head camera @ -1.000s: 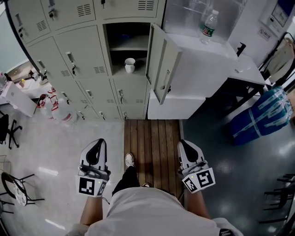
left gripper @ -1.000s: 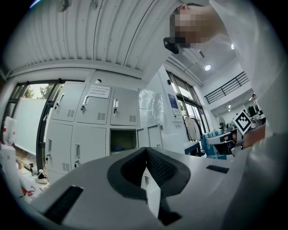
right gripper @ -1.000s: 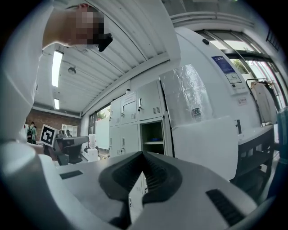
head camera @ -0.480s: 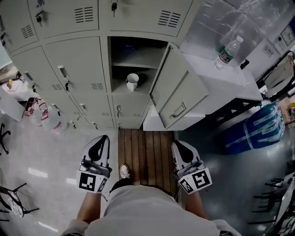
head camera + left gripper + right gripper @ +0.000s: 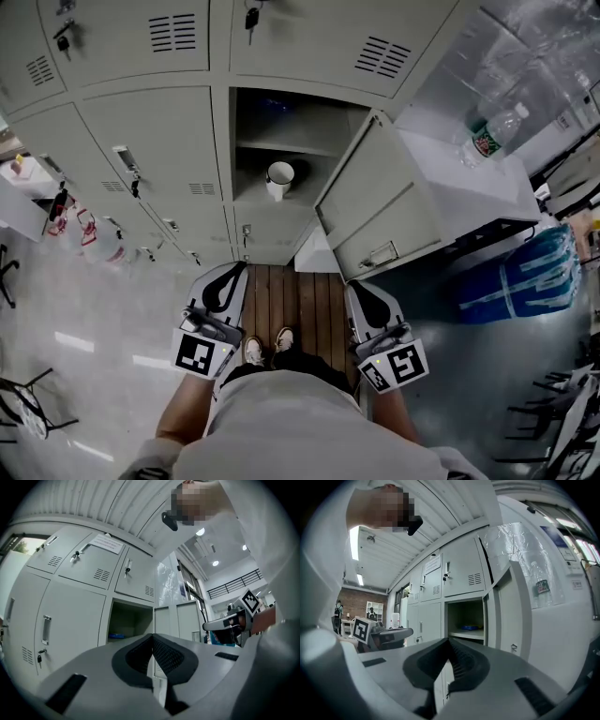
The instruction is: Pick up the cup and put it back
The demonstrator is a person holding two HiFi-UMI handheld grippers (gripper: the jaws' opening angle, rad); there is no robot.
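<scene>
A white cup (image 5: 279,178) stands upright on the lower shelf of the open locker compartment (image 5: 291,117) in the head view. My left gripper (image 5: 232,274) and right gripper (image 5: 361,291) are held level in front of me, below the locker and well short of the cup. Both are shut with nothing between the jaws. In the left gripper view the closed jaws (image 5: 152,638) face the open compartment (image 5: 129,620), and the cup is hidden behind them. In the right gripper view the closed jaws (image 5: 449,641) face the same compartment (image 5: 465,620), where a blue item (image 5: 471,626) lies on a shelf.
The locker door (image 5: 384,202) swings open to the right, close to my right gripper. A water bottle (image 5: 487,136) stands on a white cabinet (image 5: 469,183) beyond it. I stand on a wooden board (image 5: 302,298). Spray bottles (image 5: 84,230) sit at the left, a blue bag (image 5: 525,277) at the right.
I have stepped toward the lockers, and both grippers came forward with me. The cup and open compartment now sit closer and more centred. Both grippers stay shut.
</scene>
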